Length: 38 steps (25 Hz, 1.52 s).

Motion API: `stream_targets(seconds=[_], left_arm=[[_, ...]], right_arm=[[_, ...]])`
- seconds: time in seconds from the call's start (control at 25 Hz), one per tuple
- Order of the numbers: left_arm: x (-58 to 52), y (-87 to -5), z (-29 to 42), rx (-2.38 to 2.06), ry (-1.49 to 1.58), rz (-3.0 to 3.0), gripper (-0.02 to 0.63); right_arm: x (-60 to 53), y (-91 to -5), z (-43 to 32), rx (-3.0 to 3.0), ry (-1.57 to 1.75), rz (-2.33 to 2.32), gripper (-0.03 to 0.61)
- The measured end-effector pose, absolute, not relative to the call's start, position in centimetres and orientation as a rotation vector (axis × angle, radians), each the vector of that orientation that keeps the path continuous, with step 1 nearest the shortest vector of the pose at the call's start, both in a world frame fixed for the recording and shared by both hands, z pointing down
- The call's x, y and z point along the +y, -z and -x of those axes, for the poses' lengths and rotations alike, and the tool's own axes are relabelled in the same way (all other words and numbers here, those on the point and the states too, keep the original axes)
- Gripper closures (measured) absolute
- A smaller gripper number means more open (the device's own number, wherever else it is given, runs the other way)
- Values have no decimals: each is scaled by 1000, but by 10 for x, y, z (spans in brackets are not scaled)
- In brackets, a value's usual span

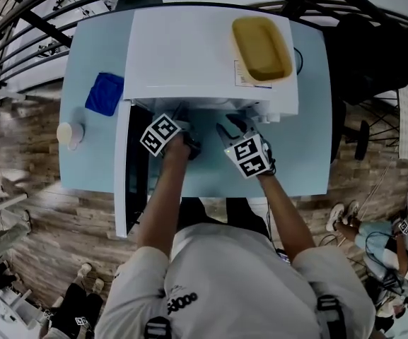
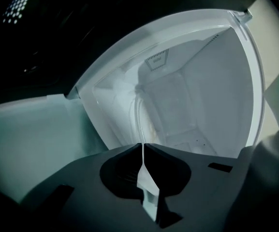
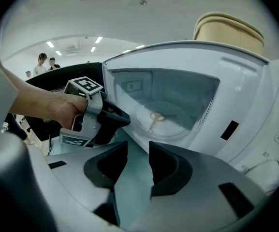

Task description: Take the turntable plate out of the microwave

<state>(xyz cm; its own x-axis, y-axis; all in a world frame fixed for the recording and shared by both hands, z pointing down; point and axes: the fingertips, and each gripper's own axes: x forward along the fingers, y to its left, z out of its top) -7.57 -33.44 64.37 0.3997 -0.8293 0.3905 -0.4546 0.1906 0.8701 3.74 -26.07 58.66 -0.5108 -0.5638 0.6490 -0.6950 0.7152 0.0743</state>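
My left tool (image 3: 124,118) is the nearer one. It reaches into the open mouth of the microwave (image 1: 189,48), on the side by the open door (image 1: 122,182). In the left gripper view its jaws are closed to a thin slit. The curved glass edge of the turntable plate (image 3: 157,122) runs straight into that slit, so I read it as pinched on the plate's rim.

The plate itself lies inside the cavity, on its floor, with the microwave standing along the far edge of the table (image 1: 302,157).

My right tool (image 3: 138,150) sits just outside the opening with its jaws apart. Only bare table shows between them. From it, the plate lies ahead and a little up in the right gripper view, well inside the cavity.

As I judge it, the way out is straight back toward the table's near edge. The right tool is free to take the opposite rim.
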Motion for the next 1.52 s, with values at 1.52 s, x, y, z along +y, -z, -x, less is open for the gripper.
stream_targets(seconds=[1.52], left_arm=[[-357, -633, 73, -1173, 532, -1420, 513]], right_arm=[[-281, -612, -11, -2243, -278, -1031, 448]])
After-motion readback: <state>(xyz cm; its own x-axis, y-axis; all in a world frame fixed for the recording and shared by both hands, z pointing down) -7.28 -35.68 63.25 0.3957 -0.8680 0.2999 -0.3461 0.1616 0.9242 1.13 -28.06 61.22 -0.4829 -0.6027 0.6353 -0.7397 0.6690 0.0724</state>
